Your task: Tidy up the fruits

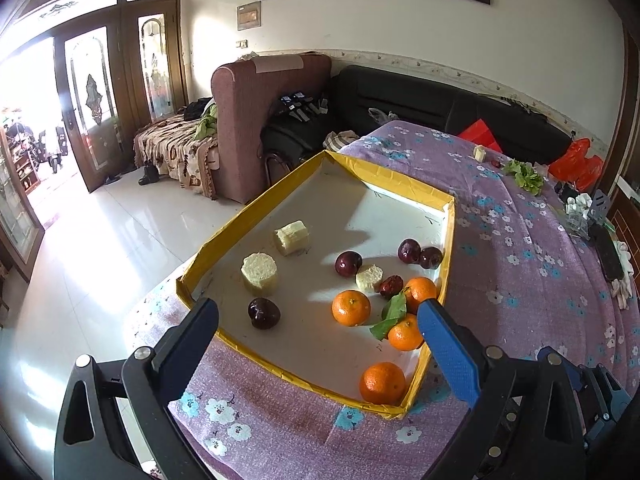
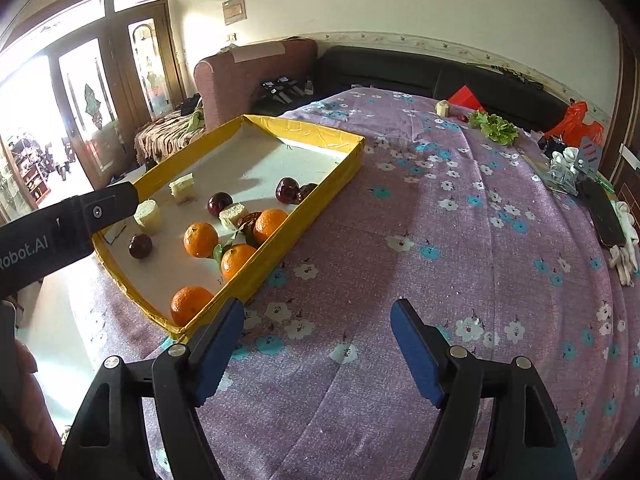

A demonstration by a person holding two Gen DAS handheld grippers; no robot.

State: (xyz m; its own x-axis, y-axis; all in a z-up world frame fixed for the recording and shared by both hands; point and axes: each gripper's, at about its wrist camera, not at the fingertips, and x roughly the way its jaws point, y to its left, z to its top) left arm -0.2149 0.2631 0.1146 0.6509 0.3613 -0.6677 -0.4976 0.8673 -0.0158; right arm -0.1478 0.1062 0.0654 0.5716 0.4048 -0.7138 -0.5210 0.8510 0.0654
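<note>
both grippers are spread wide with nothing in them, left gripper (image 1: 320, 312) over the yellow tray (image 1: 394, 182) holding oranges (image 1: 351, 307), dark plums (image 1: 348, 264) and corn chunks (image 1: 259, 273), right gripper (image 2: 318, 316) over the floral tablecloth (image 2: 460, 240)

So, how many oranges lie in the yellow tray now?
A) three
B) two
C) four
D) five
C: four oranges show in the yellow tray: one at its near corner, one beside the green leaf, one in the middle and one by the right wall.
</note>
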